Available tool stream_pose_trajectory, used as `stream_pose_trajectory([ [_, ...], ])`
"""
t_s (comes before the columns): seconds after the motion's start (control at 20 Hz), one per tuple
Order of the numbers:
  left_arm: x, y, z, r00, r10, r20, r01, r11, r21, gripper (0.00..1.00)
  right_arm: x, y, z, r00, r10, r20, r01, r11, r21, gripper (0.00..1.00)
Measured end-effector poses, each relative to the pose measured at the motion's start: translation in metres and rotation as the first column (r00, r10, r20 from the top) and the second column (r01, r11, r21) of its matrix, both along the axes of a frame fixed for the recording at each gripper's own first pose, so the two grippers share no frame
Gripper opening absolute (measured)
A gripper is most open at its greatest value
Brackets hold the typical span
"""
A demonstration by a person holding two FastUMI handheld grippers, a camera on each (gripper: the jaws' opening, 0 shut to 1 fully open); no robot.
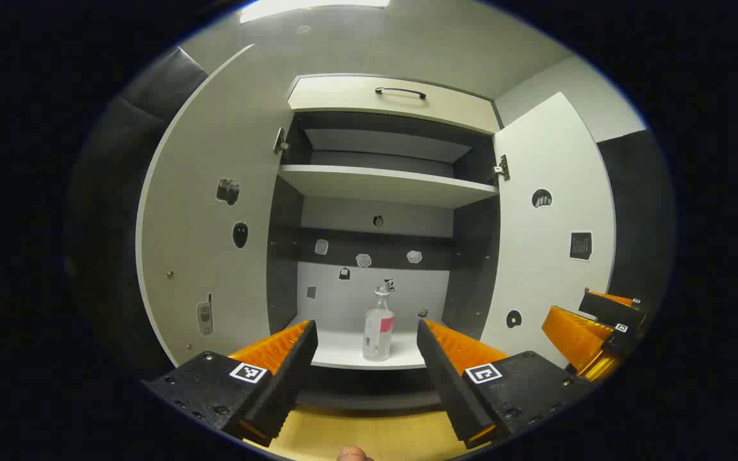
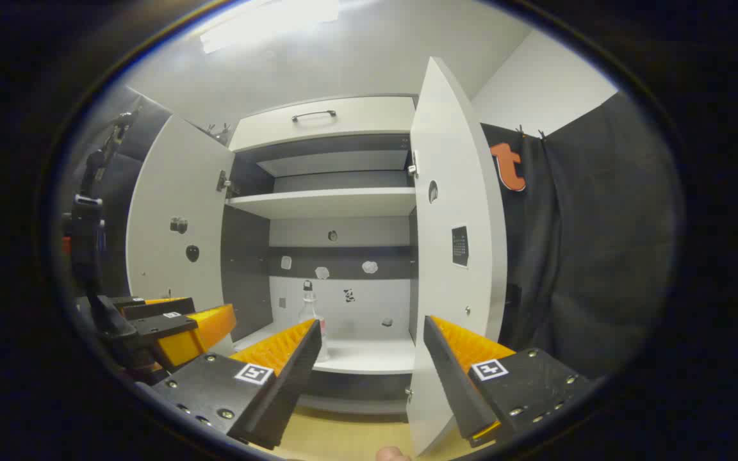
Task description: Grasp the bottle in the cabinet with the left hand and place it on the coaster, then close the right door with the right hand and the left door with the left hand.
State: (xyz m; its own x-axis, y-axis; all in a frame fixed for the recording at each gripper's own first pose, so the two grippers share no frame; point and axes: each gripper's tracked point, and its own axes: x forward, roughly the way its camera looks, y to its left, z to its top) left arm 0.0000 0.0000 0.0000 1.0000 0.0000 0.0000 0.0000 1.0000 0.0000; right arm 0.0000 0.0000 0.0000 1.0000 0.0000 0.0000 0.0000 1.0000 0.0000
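- Left tongs (image 1: pixel 366 333), left gripper view: fingers spread wide and holding nothing, aimed at the open cabinet (image 1: pixel 385 186).
- Bottle (image 1: pixel 378 328), same view: a clear bottle stands upright on the cabinet's lower shelf (image 1: pixel 343 351), long axis vertical, cap end pointing up. It appears between the two spread fingers but farther back, apart from both. A pale label with a pink patch wraps its body.
- Doors, same view: left door (image 1: pixel 209 237) and right door (image 1: pixel 551 256) both swung open, each with small stickers on its inner face. An upper shelf (image 1: pixel 385 182) spans the cabinet, and a drawer front with a dark handle (image 1: pixel 401 93) sits above.
- Right tongs (image 1: pixel 590 326), same view: seen at the right edge, in front of the right door.
- Right tongs (image 2: pixel 372 349), right gripper view: fingers spread apart, nothing between them; the open right door's (image 2: pixel 455 256) edge lies just beyond them.
- Bottle (image 2: pixel 308 304), same view: upright on the lower shelf (image 2: pixel 369 358), neck upward, its base hidden behind the left-hand finger.
- Left tongs (image 2: pixel 183 323), same view: at the lower left before the open left door (image 2: pixel 173 218); spread cannot be judged from this angle.
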Motion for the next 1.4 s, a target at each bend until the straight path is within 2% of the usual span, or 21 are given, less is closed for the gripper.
stream_pose_trajectory([
  [0.45, 0.012, 0.008, -0.006, 1.000, 0.023, -0.010, -0.022, 0.999, 0.029, 0.96, 0.003, -0.001, 0.005, 1.000, 0.000, 0.013, 0.000, 1.000, 0.001, 0.96],
  [0.8, 0.034, -0.011, -0.013, 0.999, -0.033, -0.026, 0.034, 0.999, 0.035, 0.96, -0.014, -0.030, 0.021, 0.997, -0.067, 0.044, 0.067, 0.998, -0.002, 0.96],
  [1.1, 0.090, -0.023, -0.042, 0.996, -0.057, -0.070, 0.060, 0.997, 0.051, 0.96, -0.041, -0.065, 0.033, 0.986, -0.158, 0.058, 0.159, 0.987, -0.023, 0.96],
  [1.3, 0.137, -0.016, -0.064, 0.993, -0.025, -0.116, 0.034, 0.996, 0.077, 0.96, -0.060, -0.093, 0.038, 0.969, -0.239, 0.068, 0.242, 0.970, -0.036, 0.96],
  [1.35, 0.148, -0.015, -0.070, 0.992, -0.020, -0.126, 0.031, 0.996, 0.083, 0.93, -0.064, -0.100, 0.040, 0.963, -0.261, 0.071, 0.264, 0.964, -0.041, 0.96],
  [1.4, 0.158, -0.015, -0.074, 0.991, -0.015, -0.135, 0.027, 0.996, 0.087, 0.96, -0.070, -0.108, 0.041, 0.955, -0.286, 0.074, 0.290, 0.956, -0.048, 0.96],
])
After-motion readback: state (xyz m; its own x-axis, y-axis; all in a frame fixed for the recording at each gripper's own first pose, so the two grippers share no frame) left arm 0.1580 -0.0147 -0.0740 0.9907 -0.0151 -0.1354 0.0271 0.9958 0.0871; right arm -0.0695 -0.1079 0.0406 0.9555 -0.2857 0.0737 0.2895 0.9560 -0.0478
